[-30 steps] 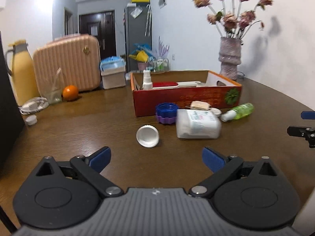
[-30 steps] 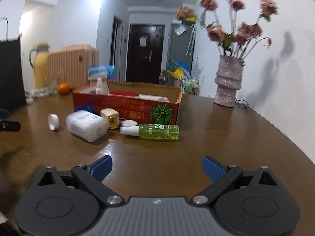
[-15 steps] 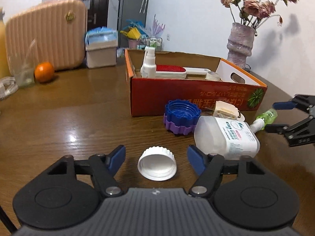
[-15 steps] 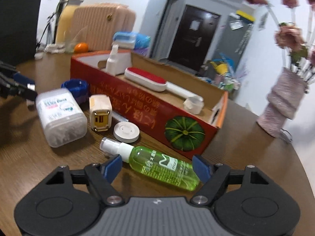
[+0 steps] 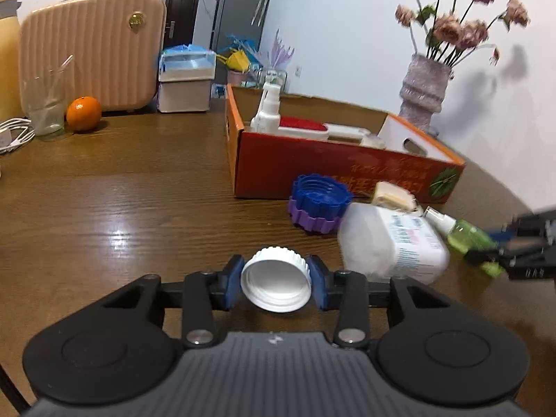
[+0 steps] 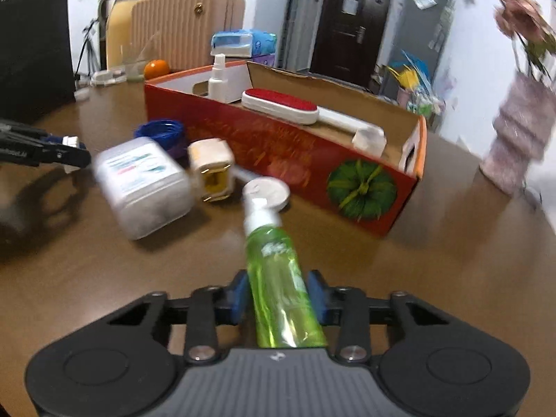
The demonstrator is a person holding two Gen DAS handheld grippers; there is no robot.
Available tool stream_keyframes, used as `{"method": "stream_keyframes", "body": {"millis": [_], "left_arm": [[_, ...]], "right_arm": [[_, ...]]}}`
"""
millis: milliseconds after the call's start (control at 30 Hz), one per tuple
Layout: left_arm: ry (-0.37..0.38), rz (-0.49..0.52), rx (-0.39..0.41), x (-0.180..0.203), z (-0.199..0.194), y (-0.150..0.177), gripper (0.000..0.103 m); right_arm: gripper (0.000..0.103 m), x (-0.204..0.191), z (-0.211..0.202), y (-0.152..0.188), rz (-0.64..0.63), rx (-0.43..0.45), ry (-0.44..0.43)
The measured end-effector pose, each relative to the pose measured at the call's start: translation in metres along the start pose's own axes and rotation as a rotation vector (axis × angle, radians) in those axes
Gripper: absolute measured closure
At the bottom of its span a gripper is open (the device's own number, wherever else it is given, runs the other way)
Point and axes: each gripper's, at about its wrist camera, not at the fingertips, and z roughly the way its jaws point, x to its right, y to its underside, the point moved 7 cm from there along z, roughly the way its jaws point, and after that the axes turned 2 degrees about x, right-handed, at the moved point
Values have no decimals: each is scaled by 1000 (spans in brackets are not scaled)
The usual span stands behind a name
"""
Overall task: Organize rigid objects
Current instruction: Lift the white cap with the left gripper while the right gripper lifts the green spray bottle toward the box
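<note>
White cap (image 5: 276, 284) sits pinched in our left tool (image 5: 275, 286), green bottle (image 6: 282, 285) in our right tool (image 6: 278, 297), jaws just closed. Beside the box (image 6: 285, 146), jar (image 6: 144, 187), lids and charger await; brush already inside.

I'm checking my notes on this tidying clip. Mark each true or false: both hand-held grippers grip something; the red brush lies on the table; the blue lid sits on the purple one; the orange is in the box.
1. Both grip something: true. The left hand-held gripper pinches the white cap; the right hand-held gripper clamps the green spray bottle.
2. False: the red brush lies inside the red box.
3. True: blue lid on purple lid.
4. False: the orange sits on the table.
</note>
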Motion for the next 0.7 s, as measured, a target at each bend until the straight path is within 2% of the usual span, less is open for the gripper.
{"method": "stream_keyframes", "body": {"millis": [167,267,500,700], "left_arm": [[-10,-42,36,6,-35,15,62],[-8,-57,49,11,-57,25,62],[-1,-69,65,25,-97,43,62],[13,-43,87,45,-115,50,62]], "right_arm": [[73,-28,-32,26,126,29,70],[73,-47,-50,38,194,44,55],[73,-83,-82,62,260,89,64],[72,-89,-77,59,266,87,71]]}}
